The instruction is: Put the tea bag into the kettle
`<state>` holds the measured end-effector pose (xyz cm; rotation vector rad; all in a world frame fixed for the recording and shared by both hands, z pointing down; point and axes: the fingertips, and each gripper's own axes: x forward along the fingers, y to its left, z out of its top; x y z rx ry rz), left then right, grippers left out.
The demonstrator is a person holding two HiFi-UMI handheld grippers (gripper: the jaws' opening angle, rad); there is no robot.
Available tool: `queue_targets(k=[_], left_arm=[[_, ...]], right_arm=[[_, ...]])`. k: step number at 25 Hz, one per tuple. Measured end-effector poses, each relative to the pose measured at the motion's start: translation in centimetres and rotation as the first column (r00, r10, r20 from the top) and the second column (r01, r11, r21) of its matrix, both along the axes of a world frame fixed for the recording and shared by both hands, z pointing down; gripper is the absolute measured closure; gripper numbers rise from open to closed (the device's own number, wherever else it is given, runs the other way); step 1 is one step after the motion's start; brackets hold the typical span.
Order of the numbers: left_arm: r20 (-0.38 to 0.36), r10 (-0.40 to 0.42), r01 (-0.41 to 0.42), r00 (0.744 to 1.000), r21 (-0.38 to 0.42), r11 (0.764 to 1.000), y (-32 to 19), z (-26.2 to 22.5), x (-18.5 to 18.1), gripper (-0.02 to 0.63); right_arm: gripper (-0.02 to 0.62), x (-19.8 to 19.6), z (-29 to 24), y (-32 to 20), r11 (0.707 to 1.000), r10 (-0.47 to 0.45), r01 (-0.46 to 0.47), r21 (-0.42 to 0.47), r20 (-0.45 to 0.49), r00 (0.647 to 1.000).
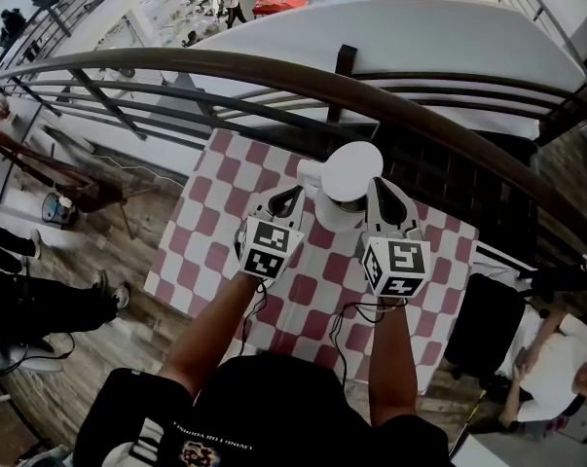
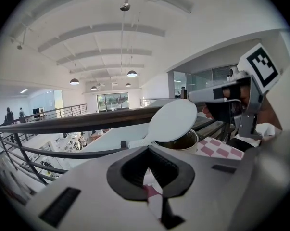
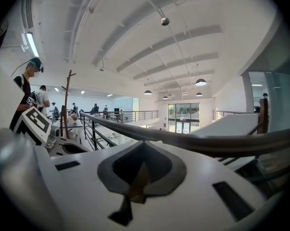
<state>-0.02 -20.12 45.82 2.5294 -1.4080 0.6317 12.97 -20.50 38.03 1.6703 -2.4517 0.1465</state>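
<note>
As far as the tea bag goes: can't spot it in any view, so no idea whether it's already in.
Left claw: clenched with nothing in it, only checkered cloth showing past the tips.
Right claw: clenched too. There's a brown sliver at the tips, can't tell what it is.
Kettle: sits between the two claws, just ahead of them, on the checkered desk.
Lid: flipped up, and the inside looks brownish from the left claw's side.
Left to do: my guess, either the drop itself or just shutting the lid.
</note>
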Motion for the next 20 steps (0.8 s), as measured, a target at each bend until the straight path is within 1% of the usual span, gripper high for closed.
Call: queue_targets(k=[4,7,9,15,20], left_arm=[[-0.001,0.015,-0.015,1.0,-0.019,1.0,0.6,1.0,0.4,0.607],[0.001,0.028,-0.028,1.0,-0.027,0.999,0.9,1.6,1.0,0.607],[0.001,0.034,-0.034,0.999,-0.03,0.999,0.9,1.8,1.3,0.607],[0.002,0.046,-0.046,0.999,-0.034,0.998,1.4,2.2,1.7,0.607],[-0.001,0.048,-0.048,0.999,-0.039,0.998,2.0,2.2,1.5,0.607]], right_arm=[[0.58,2.1,4.6,0.6,0.993,0.075,-0.075,-0.089,0.001,0.997],[0.581,2.8,7.6,0.9,0.986,0.09,-0.088,-0.145,0.006,0.996],[0.581,2.8,8.9,0.9,0.982,0.089,-0.085,-0.166,0.014,0.996],[0.581,3.0,9.2,1.1,0.986,0.091,-0.085,-0.141,0.036,0.995],[0.581,2.6,9.3,1.5,0.985,0.078,-0.072,-0.154,0.036,0.996]])
